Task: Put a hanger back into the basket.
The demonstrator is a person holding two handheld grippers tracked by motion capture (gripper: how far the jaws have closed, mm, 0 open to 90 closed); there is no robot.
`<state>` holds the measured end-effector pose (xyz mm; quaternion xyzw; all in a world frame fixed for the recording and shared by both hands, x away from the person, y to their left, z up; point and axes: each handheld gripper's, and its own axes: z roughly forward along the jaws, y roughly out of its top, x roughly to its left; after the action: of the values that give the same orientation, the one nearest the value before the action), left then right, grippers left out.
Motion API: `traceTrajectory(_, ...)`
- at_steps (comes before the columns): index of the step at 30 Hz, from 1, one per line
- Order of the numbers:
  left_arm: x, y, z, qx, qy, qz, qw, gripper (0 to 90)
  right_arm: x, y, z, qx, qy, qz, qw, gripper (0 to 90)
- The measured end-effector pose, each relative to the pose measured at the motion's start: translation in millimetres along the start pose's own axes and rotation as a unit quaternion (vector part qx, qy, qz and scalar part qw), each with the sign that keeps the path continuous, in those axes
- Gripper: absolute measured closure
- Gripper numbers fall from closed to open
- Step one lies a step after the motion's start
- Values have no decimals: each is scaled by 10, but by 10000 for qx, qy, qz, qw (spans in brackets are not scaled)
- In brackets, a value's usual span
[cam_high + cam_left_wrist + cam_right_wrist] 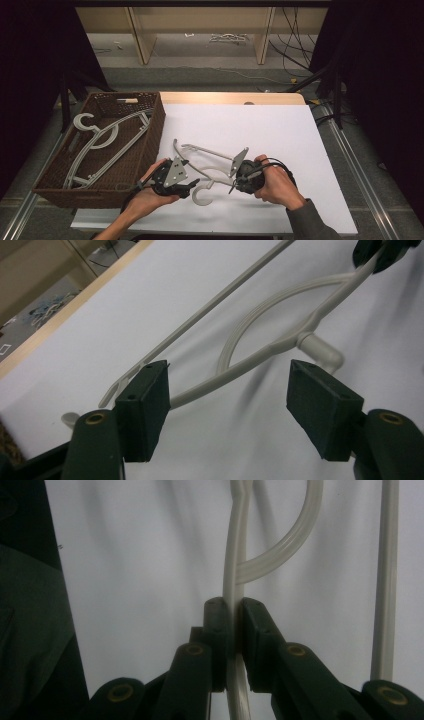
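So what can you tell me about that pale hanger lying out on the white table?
The hanger is off-white and looks like moulded plastic: two sloping shoulder arms, a straight bottom bar, a curved inner rib and a thick hook that points toward the person. It lies over the white table, to the right of the wicker basket. The right gripper has its jaws clamped on one shoulder arm. The left gripper has its jaws apart around the other arm, near the hook's neck, not pressing it.
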<state>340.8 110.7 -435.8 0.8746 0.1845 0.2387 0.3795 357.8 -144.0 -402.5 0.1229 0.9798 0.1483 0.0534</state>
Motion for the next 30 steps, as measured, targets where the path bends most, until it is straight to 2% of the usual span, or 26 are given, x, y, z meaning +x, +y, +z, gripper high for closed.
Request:
traceTrajectory(1,6,7,25,0,-35,27,10000,368,1,-13,-28,-41,21,-39,10000,822)
traceTrajectory(2,18,18,55,40,-162,59,9998,366,0,-20,-50,-37,20,-56,10000,822)
traceTrajectory(3,29,23,90,97,-276,214,9993,366,5,-39,-97,-62,13,-84,9999,822)
traceTrajectory(4,28,14,140,147,-272,349,9989,366,7,-45,-110,-58,10,-91,9999,822)
traceTrajectory(7,36,6,182,263,-293,437,9983,366,6,-60,-134,-93,-19,-110,9999,823)
traceTrajectory(8,43,13,217,381,-282,551,9974,367,2,-69,-158,-75,19,-108,9999,823)
traceTrajectory(10,40,8,252,306,-238,578,9976,368,1,-71,-158,-108,9,-119,9999,823)
traceTrajectory(13,51,16,303,317,-276,614,9972,372,3,-75,-181,-97,4,-133,9999,823)
traceTrajectory(14,54,36,331,302,-318,760,9961,389,6,-78,-187,-130,-17,-130,9998,823)
traceTrajectory(16,51,50,345,285,-352,781,9959,395,3,-78,-189,-135,-12,-141,9998,822)
traceTrajectory(17,43,68,368,197,-406,809,9957,422,-1,-78,-192,-135,-7,-155,9998,823)
traceTrajectory(18,35,92,383,117,-492,947,9942,458,5,-81,-193,-138,-2,-163,9998,822)
traceTrajectory(19,35,92,383,117,-492,947,9942,475,5,-81,-193,-138,-2,-163,9998,822)
traceTrajectory(21,27,127,404,38,-629,1231,9904,503,7,-78,-197,-118,9,-199,9997,823)
traceTrajectory(22,20,138,413,26,-668,1329,9889,557,9,-73,-201,-119,8,-227,9997,823)
traceTrajectory(23,20,152,419,58,-708,1470,9866,590,6,-76,-201,-143,31,-261,9996,822)
traceTrajectory(24,6,165,440,157,-697,1678,9832,622,6,-78,-204,-146,39,-274,9995,822)
traceTrajectory(26,-12,173,434,246,-630,1794,9814,650,8,-82,-208,-157,-9,-293,9994,822)
traceTrajectory(27,-12,173,434,246,-630,1794,9814,663,6,-84,-212,-164,-12,-289,9994,822)
traceTrajectory(28,8,199,407,299,-607,1987,9777,679,-2,-86,-216,-159,18,-292,9994,822)
traceTrajectory(30,13,214,380,212,-612,2078,9760,693,-13,-98,-235,-198,-14,-313,9993,823)
